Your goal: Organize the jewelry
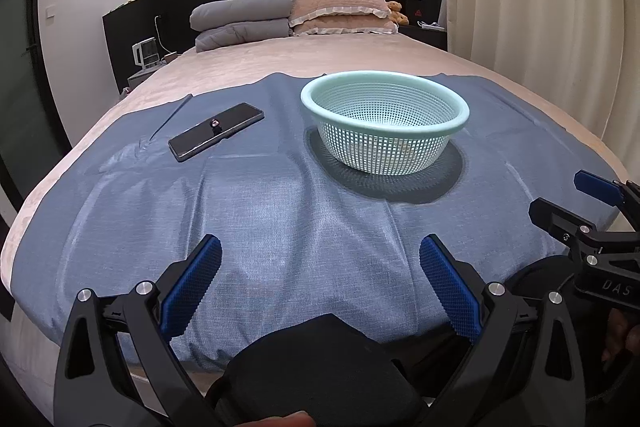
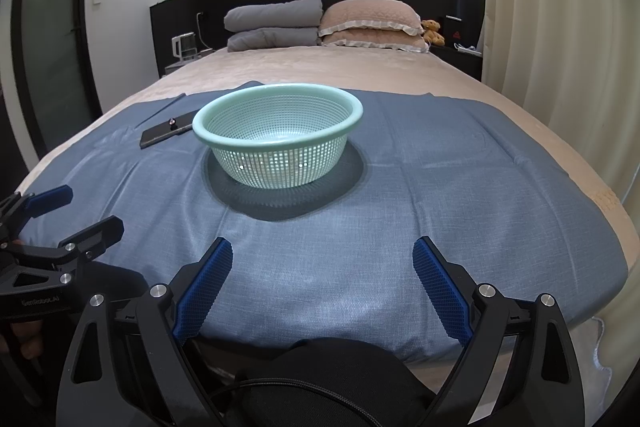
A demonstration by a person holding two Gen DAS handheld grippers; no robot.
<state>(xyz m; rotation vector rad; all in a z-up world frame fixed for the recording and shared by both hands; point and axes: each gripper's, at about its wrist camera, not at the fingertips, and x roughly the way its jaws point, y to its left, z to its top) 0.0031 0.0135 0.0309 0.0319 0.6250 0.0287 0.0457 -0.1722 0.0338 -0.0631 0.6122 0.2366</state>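
Note:
A small ring with a pinkish stone point(image 1: 215, 123) point(image 2: 173, 121) sits on a dark phone point(image 1: 192, 141) point(image 2: 160, 133) lying on the blue cloth point(image 1: 280, 211) point(image 2: 420, 187). A mint-green mesh basket point(image 1: 384, 95) point(image 2: 276, 119) stands to the phone's right. My left gripper point(image 1: 320, 247) is open and empty at the cloth's near edge, well short of the phone. My right gripper point(image 2: 323, 251) is open and empty, in front of the basket. Each gripper shows at the edge of the other's view: the right one point(image 1: 576, 203), the left one point(image 2: 76, 211).
The cloth lies over the foot of a beige bed. Folded grey duvets point(image 1: 244, 19) and pink pillows point(image 1: 340, 11) lie at the headboard. A kettle point(image 1: 146, 53) stands on the left bedside table. Curtains point(image 1: 540, 7) hang on the right.

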